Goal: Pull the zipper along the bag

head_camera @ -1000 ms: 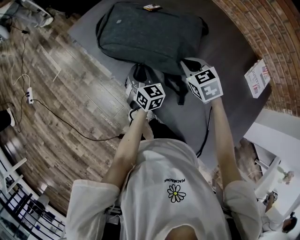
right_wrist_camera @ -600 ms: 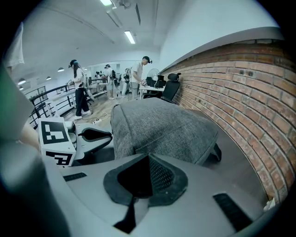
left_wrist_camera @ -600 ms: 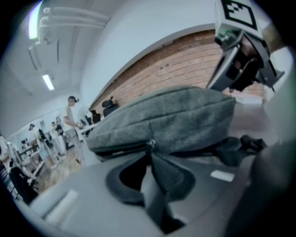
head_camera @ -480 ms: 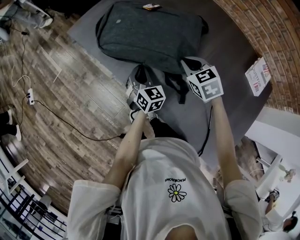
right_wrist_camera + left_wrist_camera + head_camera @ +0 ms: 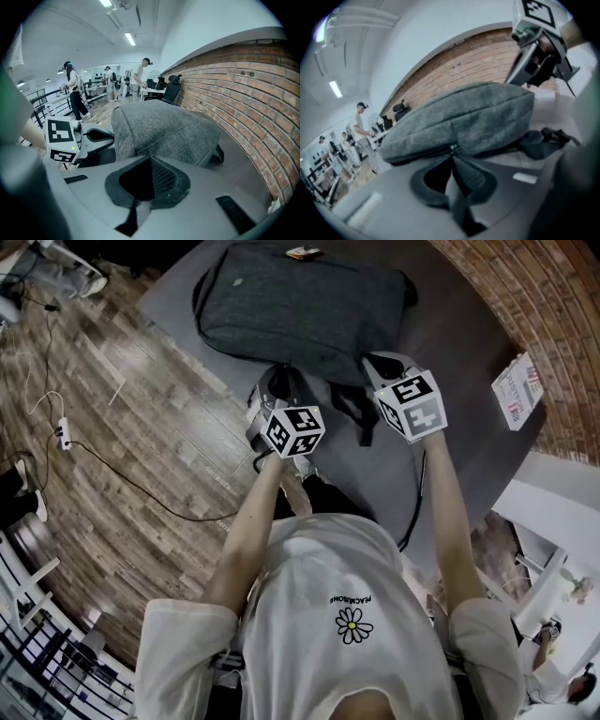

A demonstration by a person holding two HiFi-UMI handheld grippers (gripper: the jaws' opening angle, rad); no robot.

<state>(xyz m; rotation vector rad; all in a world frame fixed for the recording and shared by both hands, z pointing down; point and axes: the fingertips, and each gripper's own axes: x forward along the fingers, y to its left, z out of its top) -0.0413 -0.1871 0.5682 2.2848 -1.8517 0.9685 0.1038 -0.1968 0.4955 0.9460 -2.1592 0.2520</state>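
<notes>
A grey backpack point(image 5: 300, 310) lies flat on a dark round table point(image 5: 469, 343). My left gripper point(image 5: 277, 379) is at the bag's near left edge. In the left gripper view its jaws point(image 5: 451, 152) are closing, and their tips meet on the small zipper pull point(image 5: 451, 148) in the seam of the bag point(image 5: 459, 122). My right gripper point(image 5: 377, 364) rests at the bag's near right edge, above the black straps point(image 5: 361, 418). In the right gripper view it point(image 5: 150, 158) is shut, tips against the bag's lower edge point(image 5: 164, 126). Whether cloth is pinched there does not show.
A printed booklet point(image 5: 516, 395) lies on the table's right side and a small item point(image 5: 305, 253) sits by the bag's far edge. A black cable point(image 5: 412, 502) hangs over the near table edge. Wood floor with cords point(image 5: 56, 427) is left, a brick wall point(image 5: 243, 93) right. People stand far off point(image 5: 75, 93).
My left gripper has shifted slightly left and turned a little at the bag's edge. The right gripper and the bag have stayed where they were.
</notes>
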